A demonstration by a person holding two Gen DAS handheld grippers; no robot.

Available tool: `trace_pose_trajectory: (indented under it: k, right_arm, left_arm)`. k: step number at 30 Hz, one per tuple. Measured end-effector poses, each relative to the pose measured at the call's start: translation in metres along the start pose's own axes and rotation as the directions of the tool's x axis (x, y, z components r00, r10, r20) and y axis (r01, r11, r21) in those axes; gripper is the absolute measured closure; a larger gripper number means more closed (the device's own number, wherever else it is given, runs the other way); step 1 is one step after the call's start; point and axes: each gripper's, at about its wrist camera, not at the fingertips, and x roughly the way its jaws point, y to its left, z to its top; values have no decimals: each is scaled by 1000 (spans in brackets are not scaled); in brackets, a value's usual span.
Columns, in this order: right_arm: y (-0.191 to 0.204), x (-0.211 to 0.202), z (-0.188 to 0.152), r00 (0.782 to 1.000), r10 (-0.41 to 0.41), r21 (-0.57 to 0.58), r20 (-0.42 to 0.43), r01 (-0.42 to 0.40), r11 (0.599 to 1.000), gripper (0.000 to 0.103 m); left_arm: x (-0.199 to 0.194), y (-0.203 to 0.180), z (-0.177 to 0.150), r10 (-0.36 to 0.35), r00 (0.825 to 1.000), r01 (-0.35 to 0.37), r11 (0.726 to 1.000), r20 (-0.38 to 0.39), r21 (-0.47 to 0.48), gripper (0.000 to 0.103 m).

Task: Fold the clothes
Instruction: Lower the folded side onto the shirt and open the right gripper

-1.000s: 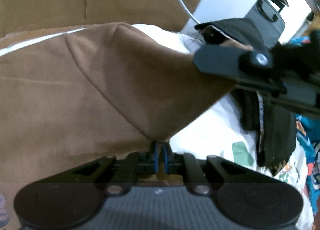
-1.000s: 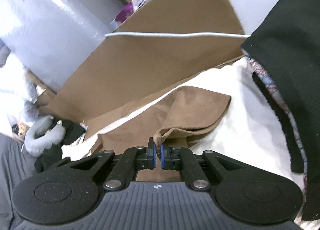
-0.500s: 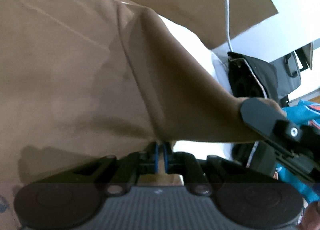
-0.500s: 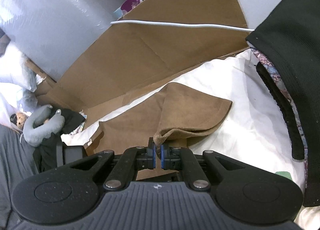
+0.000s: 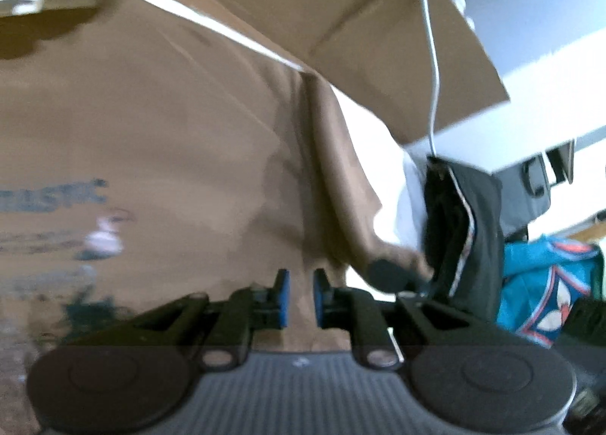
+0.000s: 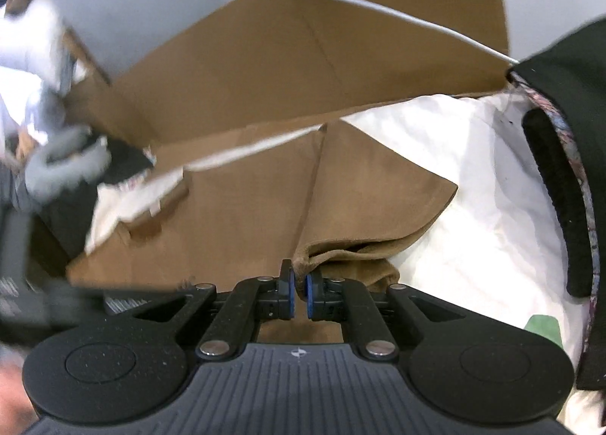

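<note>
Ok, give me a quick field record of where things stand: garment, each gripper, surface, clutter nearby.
garment: brown shirt, spread flat, one side folded over
left gripper: jaws opening, brown cloth between the pads
right gripper: pinching the shirt's folded edge
surface: white sheet
behind: cardboard with a white cable across it
to the right: black garment; teal patterned cloth beyond it

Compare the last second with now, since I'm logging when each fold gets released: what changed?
The left gripper is opening: its pads, pinched on the brown garment a second ago, now stand apart with cloth between them. The folded flap has come down over the garment. The right gripper is unchanged, shut on the brown edge; the white sheet and black clothes stayed.
</note>
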Motion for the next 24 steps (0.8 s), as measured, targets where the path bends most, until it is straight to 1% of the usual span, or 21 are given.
trace_pose_trajectory:
  k: [5,7,10,12,14,17,18,21,24]
  right_arm:
    - [12,7,-10,1000,-8,-57,-29,6,998,97]
    - [16,11,-13,999,-3,-74,-48,0,997,94]
    - [21,15,-19,997,7,-94,-76,-15,996,93]
    - [23,17,-22,996,16,-105,-91,-25,994,93]
    - [23,16,-24,995,20,-110,-97,-31,993,93]
    - [14,11,-23,996,15,-82,-87,-22,996,91]
    - [10,10,-22,997,13,-65,-80,-18,998,89]
    - [-2,4,-20,998,6,-33,-58,-7,999,76]
    - [-10,0,-15,998,-34,-44,-53,31,999,72]
  left_arm:
    - [-1,8,7,5,1000,-4,999,29,-42,89]
    - [-4,14,10,7,999,-5,998,33,-65,89]
    - [-7,20,10,14,999,-11,997,31,-80,89]
    - [-9,21,8,17,999,-15,997,28,-70,89]
    - [-20,26,5,19,1000,-17,998,25,-56,89]
    - [-20,24,4,18,1000,-17,999,26,-37,89]
    - [-19,23,4,19,999,-18,999,26,-32,89]
    - [-16,21,4,23,999,-22,1000,22,-20,89]
    - [-13,19,4,27,1000,-27,1000,14,-9,89]
